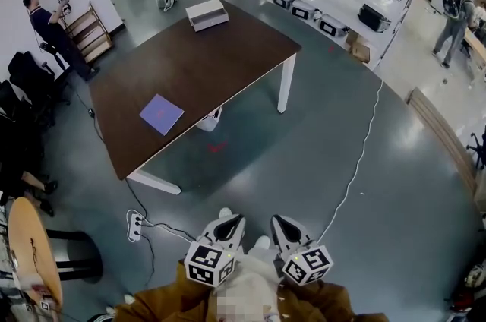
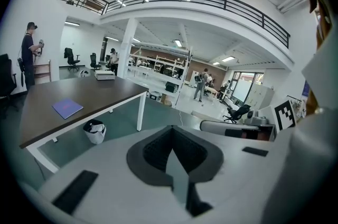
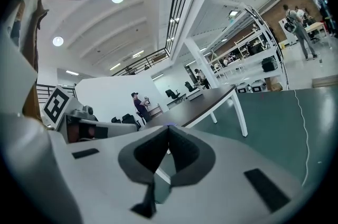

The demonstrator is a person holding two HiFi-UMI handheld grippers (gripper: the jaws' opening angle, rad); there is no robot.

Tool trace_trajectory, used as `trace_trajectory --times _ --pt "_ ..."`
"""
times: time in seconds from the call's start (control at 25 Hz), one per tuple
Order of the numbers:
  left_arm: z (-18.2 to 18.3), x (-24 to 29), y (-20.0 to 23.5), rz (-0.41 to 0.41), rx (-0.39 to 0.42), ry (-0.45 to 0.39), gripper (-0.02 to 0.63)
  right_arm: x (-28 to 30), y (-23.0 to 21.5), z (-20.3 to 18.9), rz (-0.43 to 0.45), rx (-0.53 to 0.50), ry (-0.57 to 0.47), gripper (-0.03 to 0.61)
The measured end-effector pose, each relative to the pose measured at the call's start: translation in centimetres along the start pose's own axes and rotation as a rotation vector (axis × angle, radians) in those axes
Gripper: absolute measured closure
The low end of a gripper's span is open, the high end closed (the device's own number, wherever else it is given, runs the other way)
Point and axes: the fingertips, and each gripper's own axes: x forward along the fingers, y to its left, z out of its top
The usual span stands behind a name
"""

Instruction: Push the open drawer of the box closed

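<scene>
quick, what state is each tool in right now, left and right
Left tool: closed, holding nothing.
Right tool: closed, holding nothing.

Left hand-held gripper (image 1: 233, 224), right hand-held gripper (image 1: 283, 226), closed

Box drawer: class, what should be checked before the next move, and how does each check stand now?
1. Box in view on table: ok.
2. Drawer open: cannot tell, too far off.
3. Left gripper empty, jaws together: ok.
4. Right gripper empty, jaws together: ok.
5. Grippers within reach of box: not ok, both well short of the table.
6. Purple sheet apart from box: ok.
</scene>
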Motion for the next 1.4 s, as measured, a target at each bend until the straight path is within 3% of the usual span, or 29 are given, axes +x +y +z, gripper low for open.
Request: trace_trajectory --times 0.36,0.64,0.96,1.2,1.4 --pt "2.3 4.8 4.7 -0.02 -0.033 -0.001 0.609 5.7 -3.4 1.1 -0.031 0.011 0.027 0.572" --pt "8.2 11.5 13.3 -0.087 -0.081 -0.014 0.609 17.0 -6.2 5.2 -0.068 -0.038 0.09 0.572" --pt "16.7 16.1 26.2 -0.094 -0.131 -0.071 0.609 31.7 -5.8 11.7 -0.077 -0.089 0.096 0.572" --pt "20.6 18.2 32.1 -0.105 -0.128 -0.067 0.609 38.3 -6.2 14.0 -0.109 -0.077 0.097 0.572" --pt "21.5 20.3 35.7 -0.107 -0.145 -0.039 0.609 42.9 -6.8 14.4 -0.099 -0.07 0.117 0.572"
